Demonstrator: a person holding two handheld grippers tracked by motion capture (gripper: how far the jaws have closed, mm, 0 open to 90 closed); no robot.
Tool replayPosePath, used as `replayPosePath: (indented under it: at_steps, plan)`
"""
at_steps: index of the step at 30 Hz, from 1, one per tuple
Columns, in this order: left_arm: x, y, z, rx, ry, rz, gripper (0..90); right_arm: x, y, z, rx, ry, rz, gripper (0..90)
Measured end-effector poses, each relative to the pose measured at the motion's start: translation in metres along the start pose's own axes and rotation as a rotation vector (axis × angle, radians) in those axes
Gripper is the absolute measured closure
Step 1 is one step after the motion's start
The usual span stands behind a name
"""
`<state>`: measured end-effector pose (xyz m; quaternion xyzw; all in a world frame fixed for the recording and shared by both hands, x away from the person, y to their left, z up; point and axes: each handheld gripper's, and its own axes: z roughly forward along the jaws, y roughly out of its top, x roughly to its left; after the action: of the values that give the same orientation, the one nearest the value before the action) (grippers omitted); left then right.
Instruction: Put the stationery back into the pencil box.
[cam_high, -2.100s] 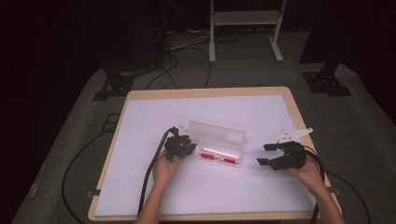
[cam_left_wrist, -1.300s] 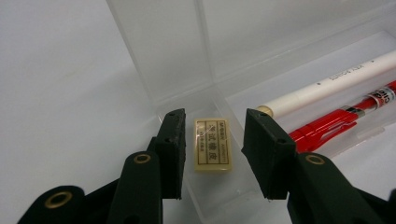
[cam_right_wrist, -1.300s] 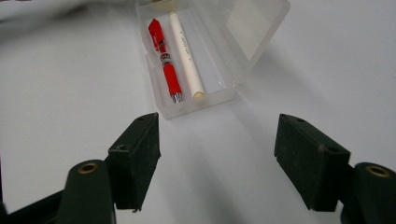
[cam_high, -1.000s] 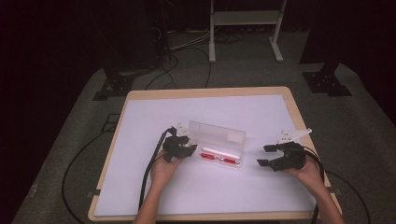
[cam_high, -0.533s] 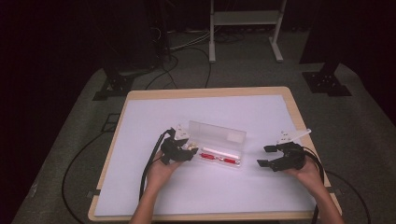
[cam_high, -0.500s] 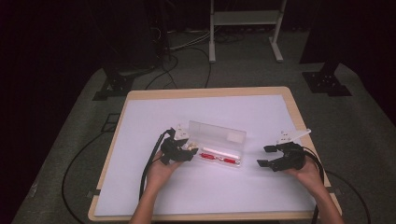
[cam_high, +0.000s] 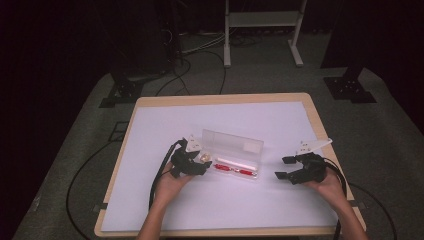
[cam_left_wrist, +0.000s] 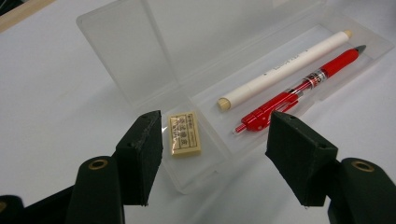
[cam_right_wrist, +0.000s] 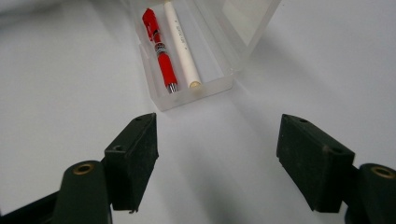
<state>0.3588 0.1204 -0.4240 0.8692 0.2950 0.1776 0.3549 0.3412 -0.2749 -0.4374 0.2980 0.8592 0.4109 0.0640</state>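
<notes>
Now left claw (cam_left_wrist: 212, 158) just opening, eraser (cam_left_wrist: 185, 133) loose in clear box (cam_left_wrist: 140, 70). Right claw (cam_right_wrist: 215, 161) apart, empty. Careless bump could tip box.

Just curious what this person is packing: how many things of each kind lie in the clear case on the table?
Red pen: 1
White pen: 1
Eraser: 1
Total: 3, all lying in the open clear case.

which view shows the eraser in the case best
The left gripper view: the eraser lies flat at the near end of the clear case, label facing up. In the high view it is a small pale speck. The right gripper view shows the case's other end.
</notes>
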Motion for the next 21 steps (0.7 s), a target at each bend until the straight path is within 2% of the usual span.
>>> replayPosePath:
  at_steps: [13, 21]
  plan:
    - [-0.001, -0.002, -0.006, 0.006, 0.002, 0.017, 30.6, 0.000, -0.001, 0.001, 0.005, 0.000, 0.002, 28.6]
    - [0.000, -0.015, -0.009, 0.006, -0.001, -0.003, 28.5, 0.000, -0.002, 0.004, 0.011, 0.004, 0.004, 28.5]
